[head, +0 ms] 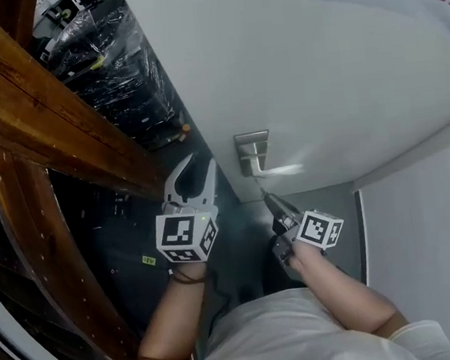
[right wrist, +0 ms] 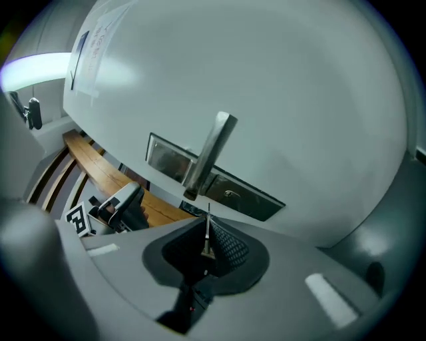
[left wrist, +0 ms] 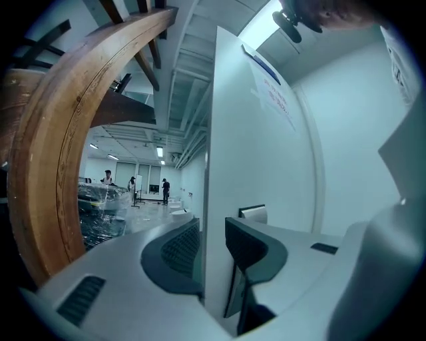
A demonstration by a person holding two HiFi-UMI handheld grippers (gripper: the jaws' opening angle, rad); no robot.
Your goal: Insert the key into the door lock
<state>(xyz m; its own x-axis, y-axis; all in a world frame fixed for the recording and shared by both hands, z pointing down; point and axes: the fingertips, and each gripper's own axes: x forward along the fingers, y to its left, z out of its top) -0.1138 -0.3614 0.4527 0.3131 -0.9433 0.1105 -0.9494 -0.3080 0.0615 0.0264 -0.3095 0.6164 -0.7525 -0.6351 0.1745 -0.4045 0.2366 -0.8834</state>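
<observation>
The white door [head: 300, 62] carries a metal lock plate [head: 251, 144] with a lever handle [head: 284, 169]. My right gripper [head: 270, 200] is shut on a thin key [head: 260, 189] just below the plate. In the right gripper view the key [right wrist: 208, 223] stands between the pads of that gripper [right wrist: 208, 238], its tip short of the keyhole [right wrist: 230, 194] and close under the handle's end [right wrist: 210, 153]. My left gripper [head: 197, 164] is open and straddles the door's free edge [left wrist: 212, 166], one jaw on each side. The left gripper [left wrist: 213, 230] shows no pad pressing on the door.
A curved wooden beam [head: 40, 115] runs along the left, also seen as a wooden arch [left wrist: 53, 166]. Black plastic-wrapped goods [head: 115, 66] lie beyond it. A white wall panel [head: 427, 257] stands at right. Three people [left wrist: 164, 190] stand far off in the hall.
</observation>
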